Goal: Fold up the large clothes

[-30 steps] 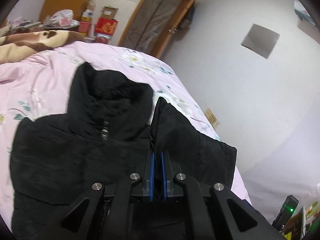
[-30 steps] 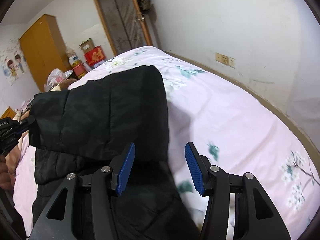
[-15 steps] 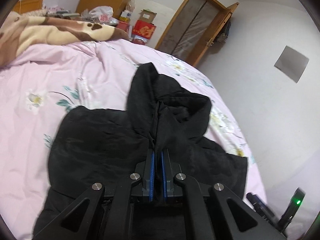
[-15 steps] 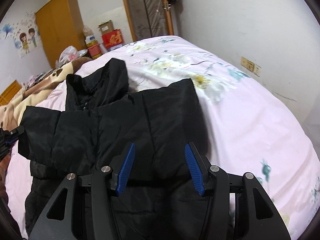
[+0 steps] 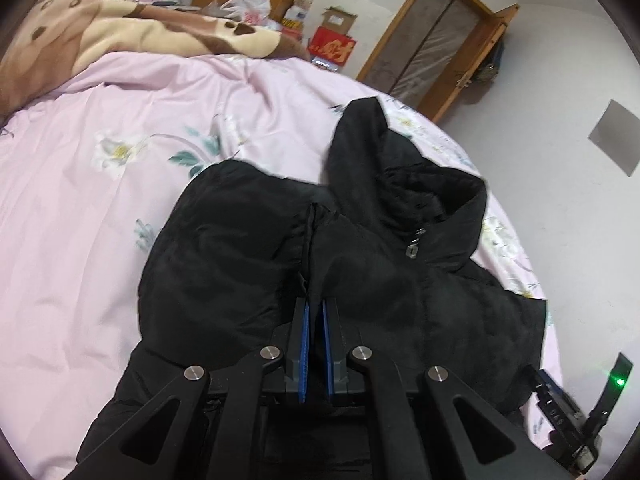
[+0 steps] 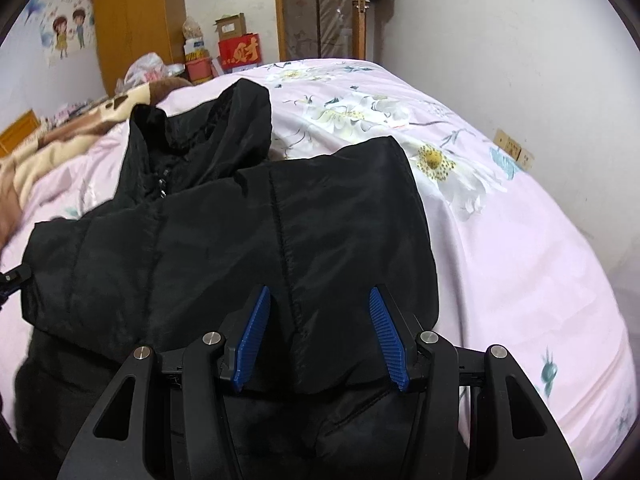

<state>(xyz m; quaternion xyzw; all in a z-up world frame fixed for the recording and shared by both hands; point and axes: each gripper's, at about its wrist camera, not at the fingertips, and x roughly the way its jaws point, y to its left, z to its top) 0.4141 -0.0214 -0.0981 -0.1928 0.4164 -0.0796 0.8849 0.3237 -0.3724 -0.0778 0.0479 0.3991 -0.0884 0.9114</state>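
here, one black jacket [image 6: 224, 240] on one pink bed [image 6: 520, 248].
left gripper [image 5: 314, 344] pinches a jacket fold; right gripper [image 6: 320, 336] has its two fingers spread above one sleeve.

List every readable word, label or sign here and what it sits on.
"财": gold character on the red box by the wardrobe.
Writing over the wall sticker of two cartoon children: too blurred to read.
Print on the cartons and blue box: too small.

L gripper [image 5: 315, 312] fingers [image 5: 305, 340] pinch black jacket [image 5: 248, 248] sleeve, on pink bedsheet [image 5: 80, 208].
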